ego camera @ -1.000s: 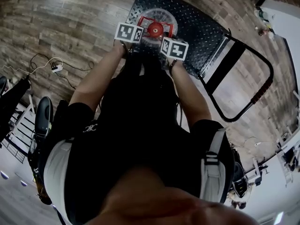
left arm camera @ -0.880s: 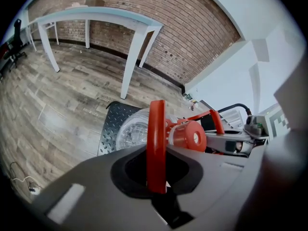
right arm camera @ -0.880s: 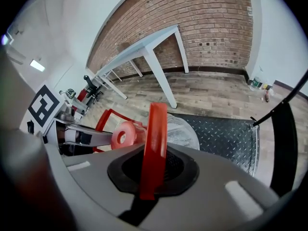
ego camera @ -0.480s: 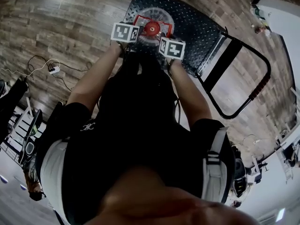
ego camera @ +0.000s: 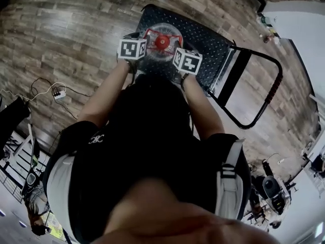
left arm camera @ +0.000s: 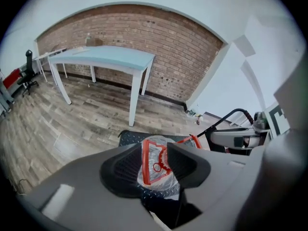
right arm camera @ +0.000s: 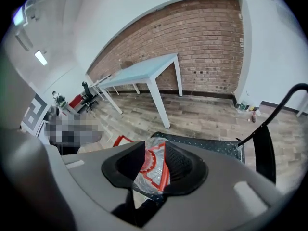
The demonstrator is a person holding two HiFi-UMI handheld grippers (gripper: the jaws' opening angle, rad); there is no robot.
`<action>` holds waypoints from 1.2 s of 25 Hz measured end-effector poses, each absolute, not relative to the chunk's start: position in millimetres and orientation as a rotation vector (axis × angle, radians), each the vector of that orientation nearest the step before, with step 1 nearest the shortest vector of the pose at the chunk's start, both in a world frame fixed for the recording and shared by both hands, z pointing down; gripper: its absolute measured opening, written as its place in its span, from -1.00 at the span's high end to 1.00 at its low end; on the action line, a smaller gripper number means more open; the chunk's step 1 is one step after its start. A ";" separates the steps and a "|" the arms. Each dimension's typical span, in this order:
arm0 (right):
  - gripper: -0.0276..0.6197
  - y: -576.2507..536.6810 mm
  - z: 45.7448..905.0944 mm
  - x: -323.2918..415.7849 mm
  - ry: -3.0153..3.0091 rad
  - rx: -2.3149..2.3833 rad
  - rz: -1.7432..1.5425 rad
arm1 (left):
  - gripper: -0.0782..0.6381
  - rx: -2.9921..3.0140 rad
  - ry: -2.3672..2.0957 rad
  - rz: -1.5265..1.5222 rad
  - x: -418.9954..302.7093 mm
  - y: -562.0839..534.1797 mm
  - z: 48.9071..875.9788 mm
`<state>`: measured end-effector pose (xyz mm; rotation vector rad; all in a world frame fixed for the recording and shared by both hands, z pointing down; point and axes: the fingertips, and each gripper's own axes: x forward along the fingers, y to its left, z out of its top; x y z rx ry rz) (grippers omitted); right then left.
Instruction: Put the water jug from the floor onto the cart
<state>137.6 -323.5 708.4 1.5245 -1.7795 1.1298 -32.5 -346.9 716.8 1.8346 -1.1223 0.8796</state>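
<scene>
one water jug [ego camera: 161,50] stands on the black cart [ego camera: 205,42] deck. above it hang the left hand-held gripper [left arm camera: 155,163], jaws spread but closing slightly, and the right hand-held gripper [right arm camera: 153,170], jaws opening wide; neither presses the jug, which shows through both gaps.

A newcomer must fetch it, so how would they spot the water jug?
Find the black studded cart on the wood floor, with a tube handle at one end. The water jug stands on its deck: clear plastic with a red cap and red carrying frame, the only thing on the cart.
</scene>
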 end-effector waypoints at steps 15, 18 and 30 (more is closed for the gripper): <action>0.87 -347.3 550.6 107.6 -2.211 1.697 0.938 | 0.78 2.070 -1.162 0.649 -32.6 -363.4 576.6; 0.88 -353.6 536.2 112.5 -2.227 1.752 0.933 | 0.78 2.121 -1.177 0.619 -30.2 -371.1 554.2; 0.88 -371.0 503.2 106.0 -2.275 1.819 0.769 | 0.78 2.291 -1.175 0.612 -10.3 -384.2 519.3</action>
